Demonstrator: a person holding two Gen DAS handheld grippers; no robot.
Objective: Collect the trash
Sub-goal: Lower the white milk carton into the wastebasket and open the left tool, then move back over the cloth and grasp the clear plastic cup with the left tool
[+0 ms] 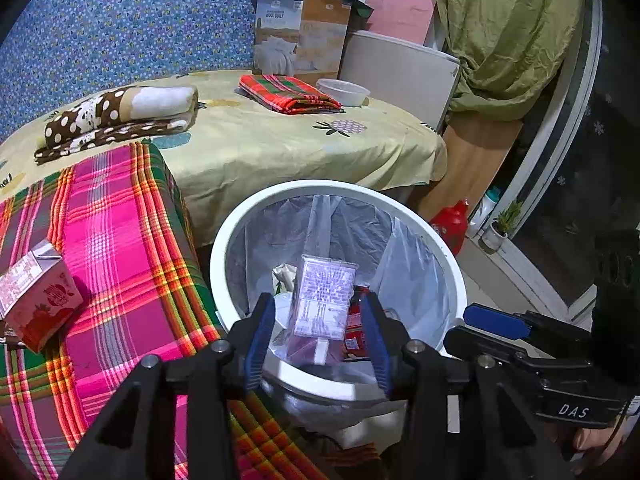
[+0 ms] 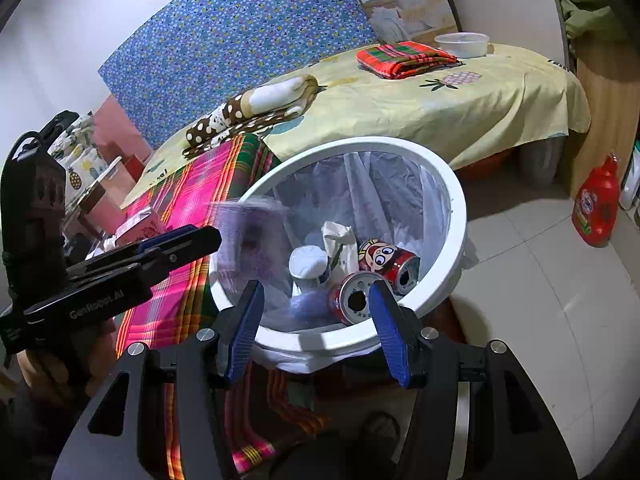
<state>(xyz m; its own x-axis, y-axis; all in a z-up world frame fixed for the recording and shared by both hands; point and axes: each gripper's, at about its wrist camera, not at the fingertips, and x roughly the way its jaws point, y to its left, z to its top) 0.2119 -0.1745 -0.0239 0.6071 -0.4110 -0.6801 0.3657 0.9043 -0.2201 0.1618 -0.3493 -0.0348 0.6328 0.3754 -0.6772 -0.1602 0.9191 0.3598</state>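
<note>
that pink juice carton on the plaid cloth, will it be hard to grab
Probably not: the carton has flat sides that suit pads. It looks like thin card, so likely light and crushable. It lies tilted on soft plaid cloth, so a nudge may tip it.

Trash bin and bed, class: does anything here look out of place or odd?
Yes. A pink drink carton lies tilted on the plaid blanket, not in the white bin. A clear packet hangs blurred over the bin between the left gripper's open jaws, apparently dropping.
</note>
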